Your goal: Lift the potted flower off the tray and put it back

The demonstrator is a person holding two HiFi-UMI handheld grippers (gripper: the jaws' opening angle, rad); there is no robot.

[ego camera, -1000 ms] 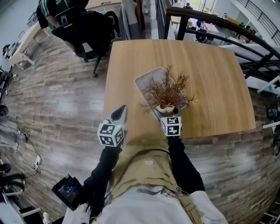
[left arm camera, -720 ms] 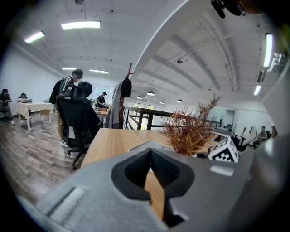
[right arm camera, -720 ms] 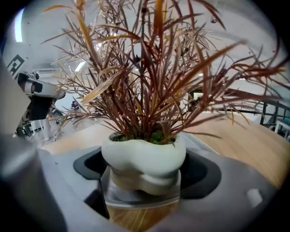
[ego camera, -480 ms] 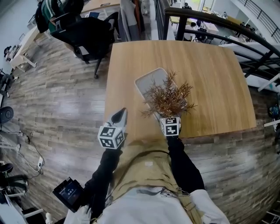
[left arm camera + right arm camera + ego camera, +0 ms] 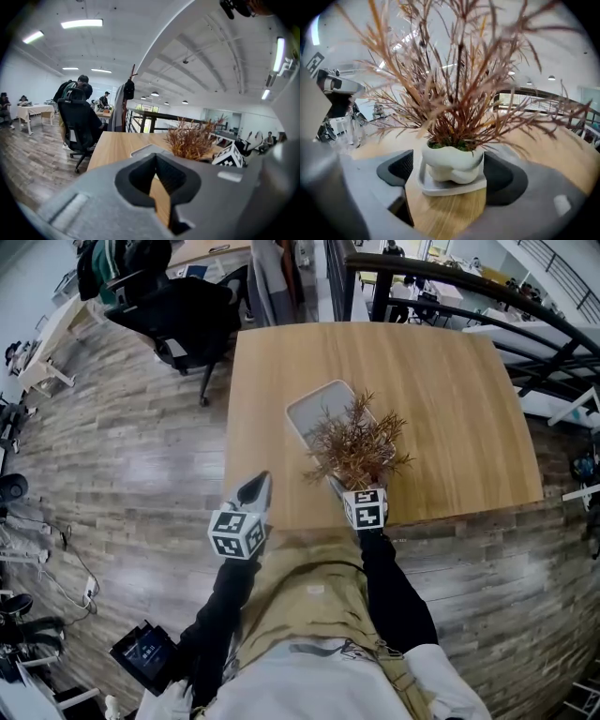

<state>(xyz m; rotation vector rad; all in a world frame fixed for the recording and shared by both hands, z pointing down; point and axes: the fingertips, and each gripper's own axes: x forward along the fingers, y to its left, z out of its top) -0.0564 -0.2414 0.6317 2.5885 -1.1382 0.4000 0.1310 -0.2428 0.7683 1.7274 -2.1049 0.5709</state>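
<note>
Only the right gripper view shows pot [image 5: 452, 161] resting on tray [image 5: 440, 187].

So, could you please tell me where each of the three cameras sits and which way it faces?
Head view: on the person's head, looking steeply down at the table, tray and potted flower; torso, both arms, left gripper and right gripper show.
Left gripper view: on that gripper, facing across the table; its closed, empty jaws show.
Right gripper view: on that gripper, facing the potted flower; its open jaws flank it.
Shared: all three see potted flower and tray.
</note>
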